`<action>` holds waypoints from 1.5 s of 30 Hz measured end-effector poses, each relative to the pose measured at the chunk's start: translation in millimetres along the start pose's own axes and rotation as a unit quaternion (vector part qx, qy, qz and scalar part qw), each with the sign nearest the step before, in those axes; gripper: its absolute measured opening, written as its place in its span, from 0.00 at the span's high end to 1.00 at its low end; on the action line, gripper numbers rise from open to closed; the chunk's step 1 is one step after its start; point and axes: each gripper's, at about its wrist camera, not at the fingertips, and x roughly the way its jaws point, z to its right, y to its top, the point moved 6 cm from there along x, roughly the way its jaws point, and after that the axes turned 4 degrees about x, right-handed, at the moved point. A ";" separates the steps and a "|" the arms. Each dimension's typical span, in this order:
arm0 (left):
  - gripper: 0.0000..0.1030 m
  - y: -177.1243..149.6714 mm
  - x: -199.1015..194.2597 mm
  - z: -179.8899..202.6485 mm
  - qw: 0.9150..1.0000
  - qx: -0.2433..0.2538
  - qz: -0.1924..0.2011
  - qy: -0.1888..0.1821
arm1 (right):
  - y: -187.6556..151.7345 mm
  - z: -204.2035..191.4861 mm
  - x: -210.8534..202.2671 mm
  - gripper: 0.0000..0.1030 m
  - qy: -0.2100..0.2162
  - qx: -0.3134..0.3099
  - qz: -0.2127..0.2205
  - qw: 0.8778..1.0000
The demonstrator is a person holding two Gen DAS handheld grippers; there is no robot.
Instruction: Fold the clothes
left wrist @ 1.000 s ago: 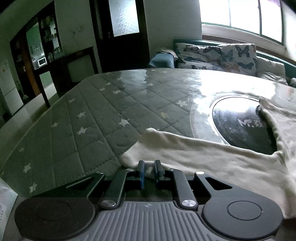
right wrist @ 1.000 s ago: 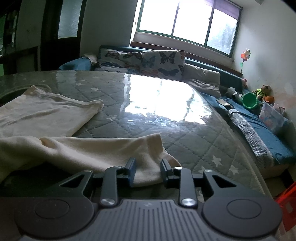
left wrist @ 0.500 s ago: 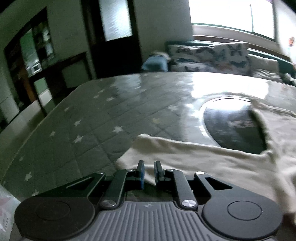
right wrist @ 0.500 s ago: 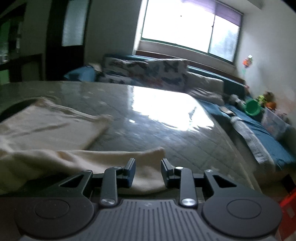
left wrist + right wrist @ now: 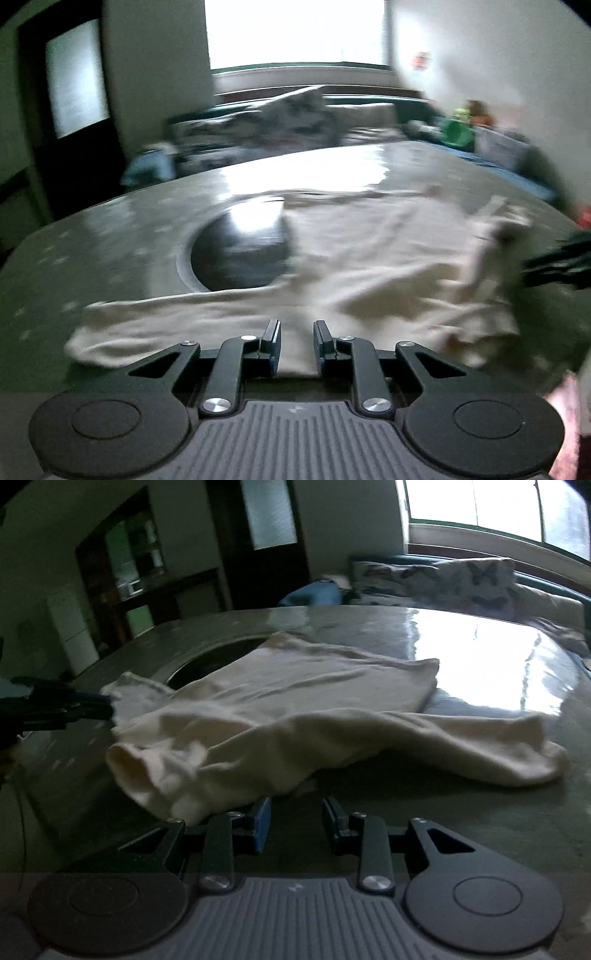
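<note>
A cream long-sleeved garment (image 5: 369, 277) lies spread and rumpled on the table (image 5: 92, 258). The left wrist view is blurred. My left gripper (image 5: 295, 343) is open, and one sleeve runs under and between its fingers. My right gripper (image 5: 295, 823) is open over bare table, with a sleeve cuff (image 5: 140, 771) bunched just ahead of its left finger. The garment (image 5: 295, 709) stretches away to the right, its other sleeve ending at the far right. The two grippers face each other across the cloth. The left gripper (image 5: 109, 710) shows at the cloth's left edge. The right gripper (image 5: 528, 266) shows at its right edge.
The table (image 5: 480, 664) has a glossy quilted grey-green cover with stars and a dark round inset (image 5: 236, 258) partly under the garment. Behind it stand a sofa with butterfly cushions (image 5: 443, 576), a bright window and a dark door. Toys (image 5: 458, 129) sit at the far right.
Both cameras have swung inward, so each gripper now faces the other across the garment. The left fingers have spread slightly wider over the sleeve. The right fingers stay equally apart.
</note>
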 end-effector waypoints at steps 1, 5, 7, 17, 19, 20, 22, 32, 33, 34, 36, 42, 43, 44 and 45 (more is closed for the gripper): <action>0.80 1.3 1.4 9.4 1.000 0.008 0.003 -0.014 | 0.3 -3.0 3.4 0.70 0.005 0.000 -0.001 1.000; 0.80 3.6 6.9 38.4 0.997 0.036 0.007 -0.073 | 1.9 -14.4 15.2 0.70 0.017 0.003 0.000 1.000; 0.80 1.7 9.1 49.6 0.995 0.056 0.006 -0.088 | 2.7 -14.8 16.6 0.70 0.017 0.002 0.002 1.000; 0.75 -3.6 11.7 68.8 0.991 0.074 -0.004 -0.112 | -16.7 -29.8 2.1 0.70 0.055 -0.010 -0.028 0.998; 0.75 -1.3 8.2 68.9 0.990 0.078 -0.003 -0.115 | -14.7 -31.3 2.3 0.70 0.082 0.015 -0.029 0.996; 0.75 -1.0 7.5 69.2 0.990 0.081 -0.003 -0.116 | -13.7 -31.9 2.4 0.70 0.096 0.027 -0.030 0.995; 0.75 -1.5 7.6 69.4 0.989 0.086 -0.006 -0.117 | -12.6 -31.6 5.3 0.70 0.111 0.048 -0.035 0.992; 0.80 -10.9 18.3 70.9 0.988 0.096 -0.022 -0.115 | -12.2 -35.7 23.7 0.91 0.121 0.095 -0.057 0.986; 0.80 -11.1 18.9 71.2 0.988 0.097 -0.024 -0.115 | -12.2 -35.8 24.7 0.95 0.118 0.097 -0.058 0.987; 0.81 -11.4 19.6 71.4 0.988 0.097 -0.025 -0.115 | -12.6 -37.5 24.9 0.96 0.119 0.094 -0.058 0.987; 0.85 -11.9 17.4 72.1 0.987 0.103 -0.027 -0.117 | -13.6 -43.7 21.9 0.96 0.119 0.076 -0.055 0.988; 0.86 -14.2 8.8 74.6 0.984 0.120 -0.032 -0.127 | -13.6 -64.3 -3.8 0.96 0.137 0.023 -0.050 0.989; 0.86 -15.2 6.6 75.5 0.983 0.123 -0.033 -0.133 | -14.2 -66.5 -8.0 0.97 0.138 0.016 -0.053 0.989; 0.86 -16.3 4.4 76.5 0.982 0.126 -0.035 -0.138 | -15.7 -68.0 -10.3 0.97 0.140 0.011 -0.057 0.988; 0.86 -17.4 3.2 77.4 0.981 0.130 -0.036 -0.140 | -17.3 -69.4 -12.4 0.98 0.142 0.006 -0.061 0.988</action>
